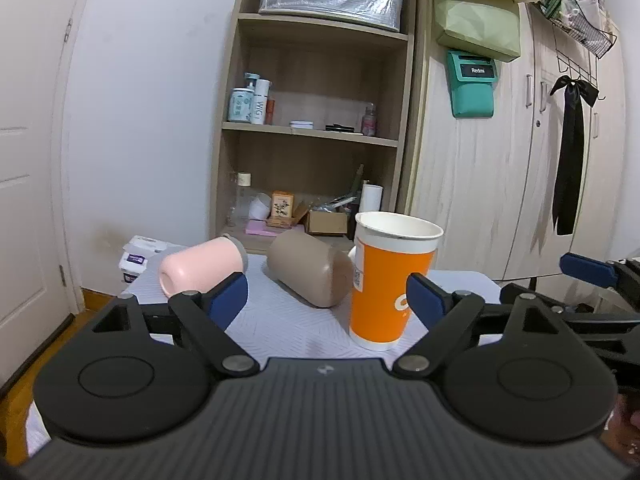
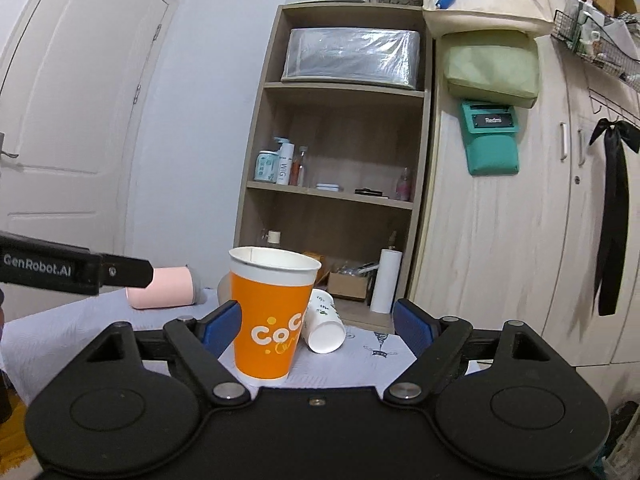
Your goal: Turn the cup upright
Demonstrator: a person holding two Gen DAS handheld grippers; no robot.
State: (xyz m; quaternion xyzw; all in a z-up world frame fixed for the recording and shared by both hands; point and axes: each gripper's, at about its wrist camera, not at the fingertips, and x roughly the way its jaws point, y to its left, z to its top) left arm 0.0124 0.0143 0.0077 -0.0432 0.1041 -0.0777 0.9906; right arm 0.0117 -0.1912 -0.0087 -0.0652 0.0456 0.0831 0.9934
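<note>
Orange cup (image 1: 386, 280): I am seeing smooth paper, a tapered cone with a white rolled rim, standing upright on the table's (image 1: 280, 320) pale quilted cloth, toward its near edge.
Left gripper (image 1: 326, 294): I am holding its blue-padded fingers spread wide, gripping nothing; the cup is standing just inside the right finger.
Right gripper (image 2: 318, 324): I am keeping it wide open too, empty, the cup sitting beside its left finger.
Pink cup (image 1: 200, 268): matte, rounded, lying on its side toward the far left corner.
Brown cup (image 1: 310, 272): matte, barrel-shaped, also lying down behind the orange one.
Hidden: in the right view the brown cup is almost wholly blocked.
Only in right view: a white paper cup (image 2: 324, 324) with green print is lying tipped over just behind the orange cup.
</note>
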